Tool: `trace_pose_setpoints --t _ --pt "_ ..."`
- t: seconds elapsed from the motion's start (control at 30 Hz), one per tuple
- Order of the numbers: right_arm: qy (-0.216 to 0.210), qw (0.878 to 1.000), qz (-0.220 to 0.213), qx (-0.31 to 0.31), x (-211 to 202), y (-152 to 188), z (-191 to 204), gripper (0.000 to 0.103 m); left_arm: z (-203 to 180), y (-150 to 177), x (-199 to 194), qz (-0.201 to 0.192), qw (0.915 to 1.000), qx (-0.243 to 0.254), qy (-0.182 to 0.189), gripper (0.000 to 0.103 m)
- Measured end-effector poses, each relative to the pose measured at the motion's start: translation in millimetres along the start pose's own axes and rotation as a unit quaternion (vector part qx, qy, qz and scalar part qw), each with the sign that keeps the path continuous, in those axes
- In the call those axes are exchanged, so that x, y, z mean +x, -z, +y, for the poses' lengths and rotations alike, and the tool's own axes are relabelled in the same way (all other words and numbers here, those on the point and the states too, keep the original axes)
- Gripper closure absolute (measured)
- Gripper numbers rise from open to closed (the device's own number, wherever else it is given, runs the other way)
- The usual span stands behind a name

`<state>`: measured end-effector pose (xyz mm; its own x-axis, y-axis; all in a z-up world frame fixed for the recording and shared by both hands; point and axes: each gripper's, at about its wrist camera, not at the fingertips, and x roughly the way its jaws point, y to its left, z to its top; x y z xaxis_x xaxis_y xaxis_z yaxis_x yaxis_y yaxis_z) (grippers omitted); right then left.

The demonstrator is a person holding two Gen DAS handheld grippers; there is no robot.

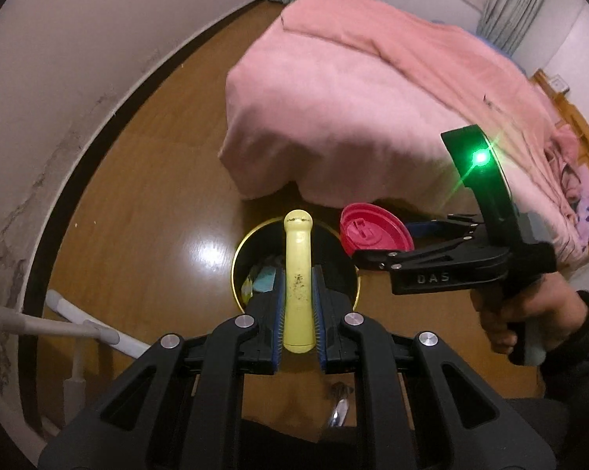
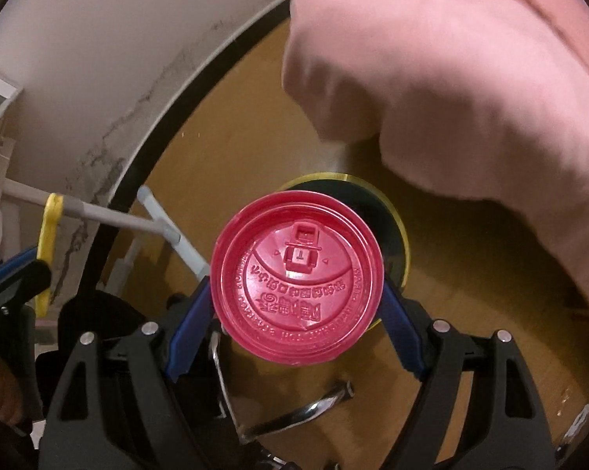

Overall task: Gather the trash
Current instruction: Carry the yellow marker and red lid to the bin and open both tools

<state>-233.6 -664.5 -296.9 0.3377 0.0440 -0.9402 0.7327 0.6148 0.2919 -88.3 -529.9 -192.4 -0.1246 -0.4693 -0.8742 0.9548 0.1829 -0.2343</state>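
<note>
A yellow handle (image 1: 298, 282) is being clamped by the nearly closed left gripper (image 1: 298, 305) and a red lid (image 2: 296, 276) gripped edgewise by the widely spread right gripper (image 2: 296, 313), above a gold-rimmed bin (image 1: 239, 250).

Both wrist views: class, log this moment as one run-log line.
left gripper: shut on yellow handle | right gripper: shut on red lid | both above trash bin

Left tongs (image 1: 298, 305) clamped on yellow stick (image 1: 297, 282), directly over open bin (image 1: 237, 270) on wood floor (image 1: 145, 203). Right tongs (image 1: 388, 241), to their right, grip red lid (image 1: 369, 231) by bin's rim. Pink bed (image 1: 365, 109) beyond.
</note>
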Motion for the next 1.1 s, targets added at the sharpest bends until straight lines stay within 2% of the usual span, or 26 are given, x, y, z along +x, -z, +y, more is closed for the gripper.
trace_pose_setpoints --t 0.07,0.2,0.4,0.57,0.7,0.97,1.0,1.07,1.1 --pt "0.002 1.0 0.019 0.004 17.6 2.7 -2.3 0.024 5.0 1.4 21.7 0.016 0.9997 -0.007 0.019 0.091" --pt "0.003 0.999 0.036 0.009 35.3 5.2 -10.2 0.024 10.8 0.7 55.4 0.043 0.999 -0.004 0.011 0.091" --pt "0.003 0.999 0.037 0.022 43.2 9.1 -19.5 0.023 13.9 6.4 85.9 0.068 0.9974 -0.004 0.023 0.091" --pt "-0.002 0.999 0.035 0.031 40.0 4.0 -27.2 0.022 11.9 11.7 91.0 0.072 0.9971 0.002 0.026 0.091" --pt "-0.01 0.999 0.035 0.041 39.5 0.1 -30.8 0.017 8.4 9.8 96.5 0.075 0.9968 0.004 0.027 0.091" --pt "-0.008 0.999 0.012 0.053 19.2 -3.0 -34.6 0.016 0.4 8.2 97.7 0.083 0.9958 0.011 0.038 0.091" --pt "-0.008 0.998 0.006 0.055 13.9 -3.4 -35.5 0.016 -0.3 7.8 98.6 0.082 0.9958 0.011 0.039 0.09" --pt "-0.009 0.998 -0.006 0.058 2.1 -4.2 -36.9 0.016 -1.3 6.2 97.5 0.081 0.996 0.005 0.037 0.082" --pt "-0.009 0.998 -0.017 0.058 -8.1 -5.2 -37.6 0.016 -1.3 5.6 96.0 0.079 0.9961 0.001 0.038 0.066"
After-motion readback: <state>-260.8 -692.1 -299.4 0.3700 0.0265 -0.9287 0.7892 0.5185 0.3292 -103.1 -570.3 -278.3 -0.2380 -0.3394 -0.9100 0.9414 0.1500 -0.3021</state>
